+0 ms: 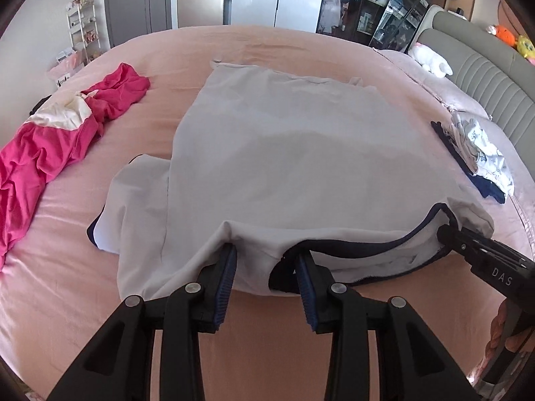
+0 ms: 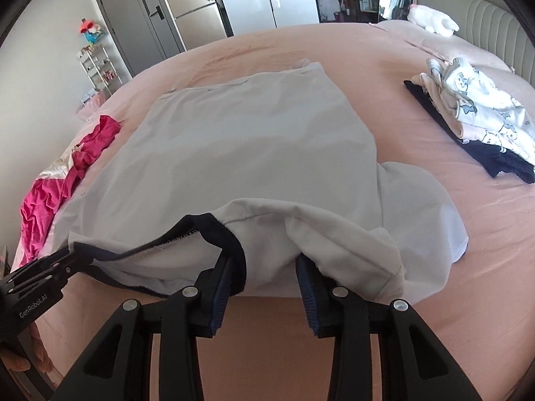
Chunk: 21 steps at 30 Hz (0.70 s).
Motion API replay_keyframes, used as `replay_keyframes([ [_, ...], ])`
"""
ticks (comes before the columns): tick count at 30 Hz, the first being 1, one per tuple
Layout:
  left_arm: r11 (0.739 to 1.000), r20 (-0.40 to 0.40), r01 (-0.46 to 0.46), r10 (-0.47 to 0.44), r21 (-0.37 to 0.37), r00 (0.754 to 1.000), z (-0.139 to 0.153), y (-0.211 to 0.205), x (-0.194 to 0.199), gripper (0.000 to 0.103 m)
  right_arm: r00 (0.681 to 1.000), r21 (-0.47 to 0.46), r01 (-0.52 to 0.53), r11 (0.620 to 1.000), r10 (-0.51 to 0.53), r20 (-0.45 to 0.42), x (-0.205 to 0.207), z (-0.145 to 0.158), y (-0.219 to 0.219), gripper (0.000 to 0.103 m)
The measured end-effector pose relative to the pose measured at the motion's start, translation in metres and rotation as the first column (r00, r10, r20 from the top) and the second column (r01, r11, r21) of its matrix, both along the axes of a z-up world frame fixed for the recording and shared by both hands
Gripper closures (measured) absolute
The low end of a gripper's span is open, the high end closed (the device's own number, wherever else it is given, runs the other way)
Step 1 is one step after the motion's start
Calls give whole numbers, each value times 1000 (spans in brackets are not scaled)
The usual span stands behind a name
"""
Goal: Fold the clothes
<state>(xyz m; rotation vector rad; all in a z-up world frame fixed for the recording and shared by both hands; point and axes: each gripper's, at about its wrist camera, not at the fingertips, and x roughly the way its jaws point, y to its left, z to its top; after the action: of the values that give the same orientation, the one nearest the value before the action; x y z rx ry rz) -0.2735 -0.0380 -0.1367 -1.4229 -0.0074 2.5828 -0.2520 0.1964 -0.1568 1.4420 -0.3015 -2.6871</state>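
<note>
A white garment (image 1: pixel 274 153) (image 2: pixel 254 153) with a navy collar (image 1: pixel 351 247) (image 2: pixel 220 230) lies spread on the pink bed (image 1: pixel 267 317). Its near edge is bunched up. My left gripper (image 1: pixel 265 255) stands at that edge with its jaws apart; loose cloth drapes over the tips and sags between them, and the pads do not press on it. My right gripper (image 2: pixel 264 260) stands the same way further right along the edge, with collar and cloth lying slack between its fingers. Each gripper also shows in the other's view: the right gripper (image 1: pixel 448 230) and the left gripper (image 2: pixel 77 250) sit at the collar's ends.
A crumpled pink and white garment (image 1: pixel 50 153) (image 2: pixel 50 197) lies on the left of the bed. A stack of folded clothes (image 1: pixel 481 153) (image 2: pixel 481 117) sits on the right, near the padded headboard (image 1: pixel 485 77). A white plush toy (image 1: pixel 431 58) lies at the far corner.
</note>
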Motion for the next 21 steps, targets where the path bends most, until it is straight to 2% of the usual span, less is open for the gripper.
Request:
replay_keyframes([
  [3,998,76,39,-35,-53,996,-21,6,-10,71,998,-47,20,999,-17,66,-15,-12,8,67],
  [5,995,56,58,-54,-80,997,-23,10,-5,70,997,-74,19,997,-13,81,-17,-14,13,73],
  [7,993,48,86,-82,-85,995,-20,15,-1,70,996,-108,4,994,6,89,-16,-12,17,97],
  [8,992,36,94,-91,-85,995,-19,16,1,71,997,-118,-3,993,12,71,-11,-6,19,97],
  [10,994,15,84,-83,-73,996,-15,15,1,94,1000,-135,-7,991,11,29,2,6,22,98],
  [11,997,12,60,-60,-43,998,-11,10,2,98,1000,-144,-3,990,5,8,9,13,24,98],
  [14,999,-4,-2,2,50,1000,6,-5,15,98,999,-163,11,986,-17,-33,34,30,29,98],
  [18,998,-7,36,-35,51,999,16,-6,47,98,999,-140,11,990,-16,-35,66,28,33,99],
  [21,997,17,64,-64,33,998,14,-3,65,98,999,-207,42,977,-38,26,84,13,37,99],
])
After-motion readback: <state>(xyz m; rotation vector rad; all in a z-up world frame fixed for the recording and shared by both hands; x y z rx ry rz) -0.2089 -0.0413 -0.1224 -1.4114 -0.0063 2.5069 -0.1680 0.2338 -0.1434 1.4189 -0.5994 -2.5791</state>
